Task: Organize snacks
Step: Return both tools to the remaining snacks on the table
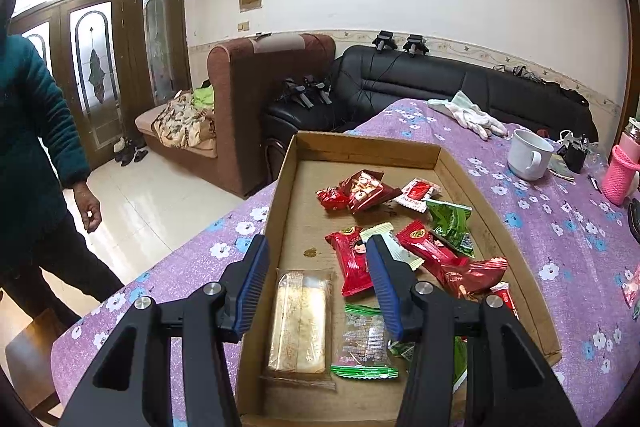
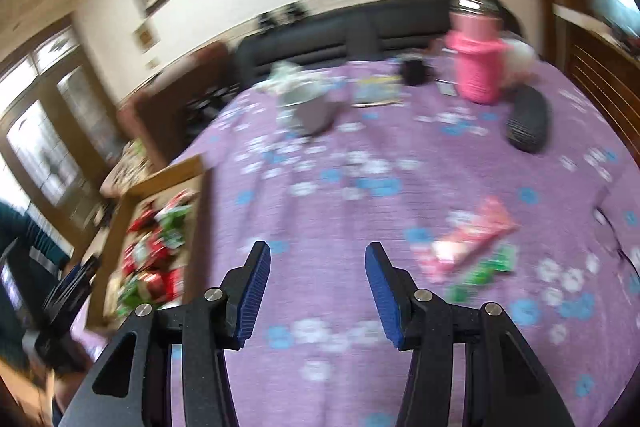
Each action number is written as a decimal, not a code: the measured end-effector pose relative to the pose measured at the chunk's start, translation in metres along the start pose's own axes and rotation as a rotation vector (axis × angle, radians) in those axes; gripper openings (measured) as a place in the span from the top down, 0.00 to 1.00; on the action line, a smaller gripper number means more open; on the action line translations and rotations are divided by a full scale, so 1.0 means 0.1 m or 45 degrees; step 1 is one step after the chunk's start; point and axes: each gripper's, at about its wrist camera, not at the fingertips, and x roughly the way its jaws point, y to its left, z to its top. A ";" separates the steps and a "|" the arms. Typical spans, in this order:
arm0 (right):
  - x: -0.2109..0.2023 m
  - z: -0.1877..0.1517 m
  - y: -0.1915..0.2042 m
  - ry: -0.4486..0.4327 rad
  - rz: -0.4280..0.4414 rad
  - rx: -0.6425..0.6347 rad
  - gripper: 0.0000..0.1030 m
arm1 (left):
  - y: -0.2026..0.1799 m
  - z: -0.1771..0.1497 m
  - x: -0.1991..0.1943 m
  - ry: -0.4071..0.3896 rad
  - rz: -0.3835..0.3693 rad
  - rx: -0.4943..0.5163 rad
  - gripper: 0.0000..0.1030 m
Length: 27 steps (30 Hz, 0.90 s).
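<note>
Purple floral tablecloth [image 2: 360, 227] | cardboard tray [image 1: 360, 147] | snacks [image 1: 366, 191], writing unreadable

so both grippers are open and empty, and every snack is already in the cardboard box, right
Not quite. Both the left gripper and right gripper are open and empty, but not every snack is in the cardboard box. The right wrist view shows a pink packet and a green packet on the purple tablecloth, outside the box.
</note>
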 end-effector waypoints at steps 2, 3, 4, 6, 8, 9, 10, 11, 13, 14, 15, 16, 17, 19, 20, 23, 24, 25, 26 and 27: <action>0.01 0.02 -0.27 0.004 -0.094 0.082 0.48 | -0.02 0.01 -0.05 -0.029 0.002 0.021 0.52; 0.02 0.03 -0.39 0.008 -0.115 0.118 0.49 | -0.04 0.01 -0.08 -0.050 0.004 0.042 0.52; 0.03 0.03 -0.48 0.015 -0.123 0.151 0.49 | -0.06 0.03 -0.12 -0.067 0.001 0.065 0.52; 0.08 0.04 -0.63 0.044 -0.139 0.214 0.49 | -0.16 0.06 -0.22 -0.088 -0.023 0.119 0.52; 0.12 0.04 -0.79 0.073 -0.146 0.287 0.49 | -0.33 0.11 -0.39 -0.098 -0.100 0.190 0.52; 0.12 0.03 -0.83 0.076 -0.167 0.308 0.49 | -0.42 0.13 -0.46 -0.093 -0.140 0.223 0.51; 0.12 0.04 -0.87 0.079 -0.195 0.316 0.49 | -0.52 0.16 -0.51 -0.078 -0.201 0.260 0.50; 0.11 0.04 -0.90 0.075 -0.206 0.319 0.49 | -0.66 0.20 -0.57 -0.049 -0.300 0.295 0.47; 0.05 0.05 -0.98 0.052 -0.226 0.357 0.49 | -0.95 0.22 -0.61 0.012 -0.445 0.375 0.45; 0.02 0.05 -1.01 0.043 -0.237 0.370 0.49 | -1.12 0.22 -0.60 0.054 -0.516 0.429 0.44; 0.00 0.05 -1.03 0.039 -0.249 0.379 0.49 | -1.35 0.20 -0.59 0.122 -0.629 0.501 0.44; -0.02 0.05 -1.07 0.030 -0.267 0.398 0.49 | -1.56 0.18 -0.58 0.178 -0.733 0.550 0.44; -0.04 0.05 -1.11 0.025 -0.278 0.416 0.49 | -1.80 0.14 -0.56 0.238 -0.835 0.598 0.44; -0.05 0.06 -1.18 0.027 -0.282 0.441 0.49 | -2.18 0.05 -0.51 0.304 -0.886 0.684 0.44; -0.06 0.06 -1.21 0.024 -0.290 0.451 0.49 | -2.34 0.02 -0.47 0.332 -0.910 0.725 0.44; -0.09 0.05 -1.28 0.029 -0.296 0.483 0.49 | -2.78 -0.08 -0.36 0.380 -0.924 0.797 0.44; -0.10 0.05 -1.30 0.028 -0.297 0.497 0.49 | -2.89 -0.11 -0.32 0.398 -0.947 0.817 0.44; -0.09 0.05 -1.32 0.028 -0.297 0.508 0.49 | -2.98 -0.12 -0.28 0.418 -0.971 0.833 0.44; -0.09 0.05 -1.34 0.033 -0.295 0.518 0.49 | -3.07 -0.15 -0.27 0.415 -0.960 0.849 0.44; -0.10 0.05 -1.35 0.038 -0.291 0.527 0.49 | -3.16 -0.17 -0.26 0.408 -0.952 0.876 0.44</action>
